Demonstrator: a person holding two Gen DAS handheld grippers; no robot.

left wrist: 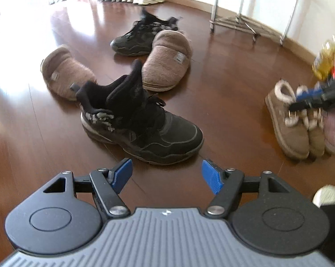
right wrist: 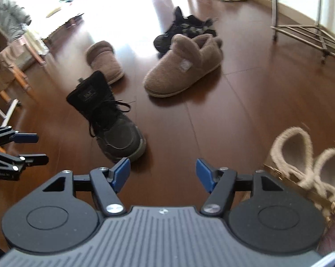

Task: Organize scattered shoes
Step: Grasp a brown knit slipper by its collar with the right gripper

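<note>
We held both grippers, left [left wrist: 165, 173] and right [right wrist: 163, 172], jaws wide and empty; black sneaker [left wrist: 143, 120] lay at twelve o'clock.

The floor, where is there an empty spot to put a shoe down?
Bare floor lies between the near black sneaker, the big brown slipper and the fur-lined boots. More lies between that slipper and the metal rack. It is crowded where the slipper touches the far black sneaker. Both grippers, left and right, are open.
</note>
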